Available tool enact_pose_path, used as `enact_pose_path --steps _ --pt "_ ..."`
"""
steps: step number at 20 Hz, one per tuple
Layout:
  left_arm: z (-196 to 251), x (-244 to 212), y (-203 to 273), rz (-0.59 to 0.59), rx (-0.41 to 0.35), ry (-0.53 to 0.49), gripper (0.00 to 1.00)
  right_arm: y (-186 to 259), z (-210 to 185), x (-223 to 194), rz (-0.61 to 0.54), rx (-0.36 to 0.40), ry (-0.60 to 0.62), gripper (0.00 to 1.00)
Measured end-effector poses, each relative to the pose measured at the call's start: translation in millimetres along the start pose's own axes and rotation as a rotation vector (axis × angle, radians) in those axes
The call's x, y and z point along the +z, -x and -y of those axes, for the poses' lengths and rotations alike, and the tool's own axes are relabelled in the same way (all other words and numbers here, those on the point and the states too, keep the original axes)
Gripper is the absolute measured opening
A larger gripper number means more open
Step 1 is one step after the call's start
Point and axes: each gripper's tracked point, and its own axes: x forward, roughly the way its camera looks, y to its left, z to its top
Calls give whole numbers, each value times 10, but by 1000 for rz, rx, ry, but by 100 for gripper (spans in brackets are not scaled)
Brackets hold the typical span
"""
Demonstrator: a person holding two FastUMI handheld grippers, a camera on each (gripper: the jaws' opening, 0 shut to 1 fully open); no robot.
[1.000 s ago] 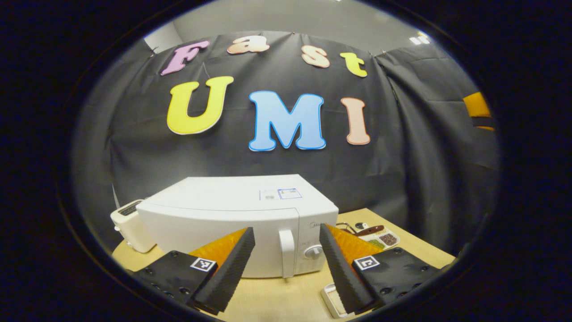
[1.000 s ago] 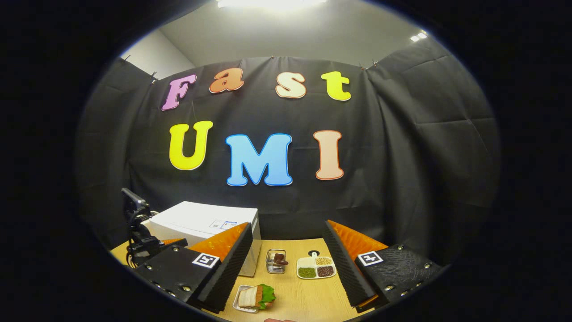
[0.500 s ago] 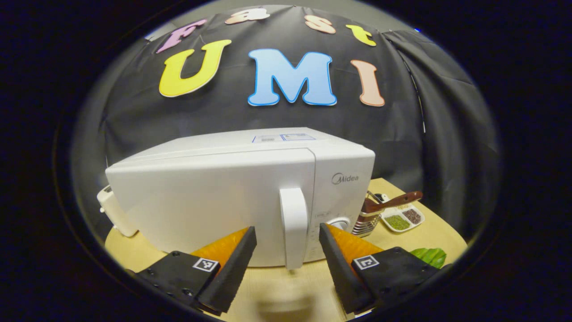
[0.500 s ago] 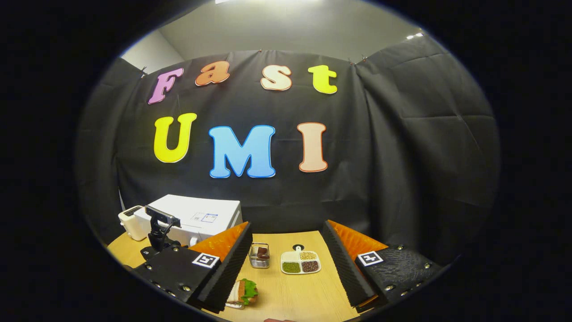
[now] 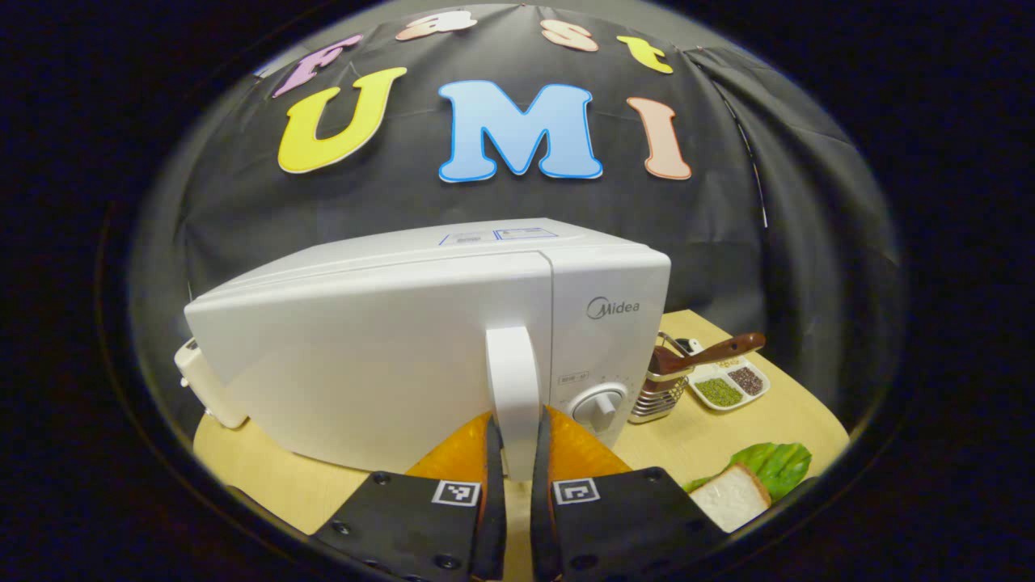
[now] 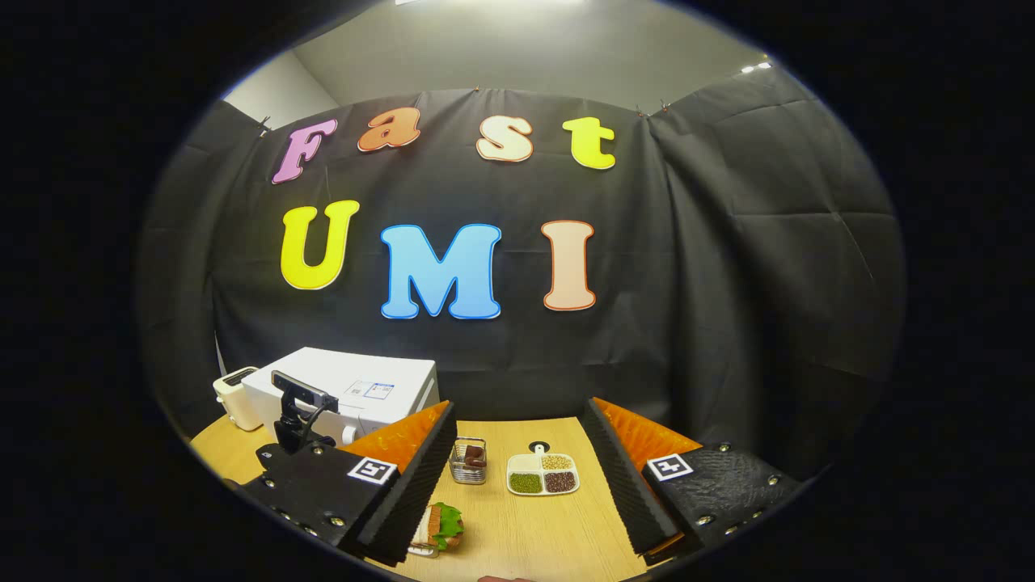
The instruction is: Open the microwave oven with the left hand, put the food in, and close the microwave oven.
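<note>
Left tongs (image 5: 517, 453) have just clamped the white microwave's vertical door handle (image 5: 513, 388) — door-opening can begin; right tongs (image 6: 517, 473) wait apart.

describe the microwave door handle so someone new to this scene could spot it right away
Start at the big white microwave on the wooden table, with the toaster at its far end. The door handle is the upright white bar on the door's front, beside the round dial. Unlike the dial, it is tall and narrow, and the left gripper is clamped on its lower end.
</note>
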Motion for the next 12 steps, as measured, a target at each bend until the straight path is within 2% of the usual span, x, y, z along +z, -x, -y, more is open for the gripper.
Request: enact_pose_path --steps 3,7,10,12 --pt "-3 -6 -10 -9 -8 26 8 28 -1 -13 -7 6 -2 96" --pt "3 -8 29 -24 -46 -1 8 61 37 47 11 2 0 96" --pt "-6 -180 404 -22 -62 -38 9 64 59 53 16 -7 -15 96" --pt "-33 -286 644 -30 -114 -31 8 43 -15 -14 -1 14 -39 96"
